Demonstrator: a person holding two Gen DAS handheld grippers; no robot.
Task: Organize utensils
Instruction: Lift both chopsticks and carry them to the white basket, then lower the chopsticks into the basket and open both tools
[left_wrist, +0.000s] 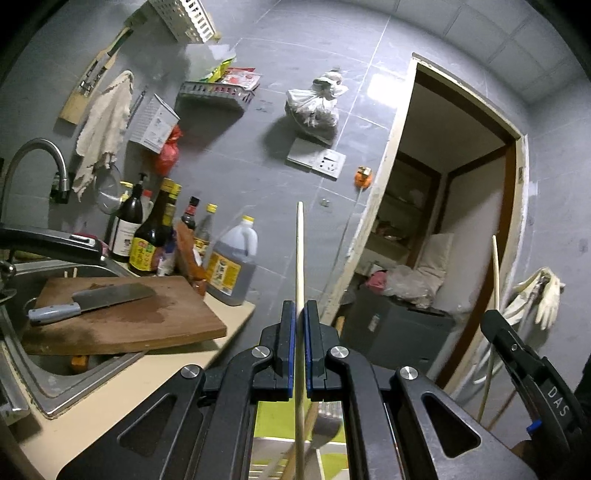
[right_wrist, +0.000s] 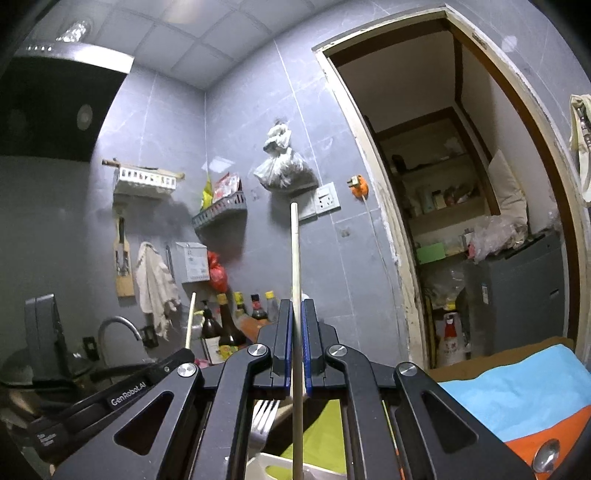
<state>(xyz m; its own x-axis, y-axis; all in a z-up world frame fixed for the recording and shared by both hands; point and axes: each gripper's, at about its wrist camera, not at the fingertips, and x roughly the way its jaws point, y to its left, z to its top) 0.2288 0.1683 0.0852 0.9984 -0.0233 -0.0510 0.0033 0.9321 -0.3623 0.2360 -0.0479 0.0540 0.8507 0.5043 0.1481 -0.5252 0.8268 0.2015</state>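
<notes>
Above the counter (left_wrist: 122, 398), beside the cutting board (left_wrist: 122, 317) and cleaver (left_wrist: 92, 301), each claw is clenched on one chopstick: left claw (left_wrist: 300, 314) on the left chopstick (left_wrist: 300, 258), right claw (right_wrist: 296, 314) on the right chopstick (right_wrist: 294, 251). Light, stiff, slippery sticks; mid-shaft grips seem steadiest.

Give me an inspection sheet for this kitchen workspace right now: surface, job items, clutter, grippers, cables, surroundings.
Surface: beige counter beside a sink; cutting board overhangs the sink.
Job's things: one chopstick in the left gripper, another chopstick in the right; fork in the tray below.
Clutter: cleaver on the board; sauce bottles; oil jug.
Grippers: left gripper and right gripper both shut on chopsticks.
Cables: white cord hanging from an orange plug.
Surroundings: grey tiled wall, wall racks, open doorway.
</notes>
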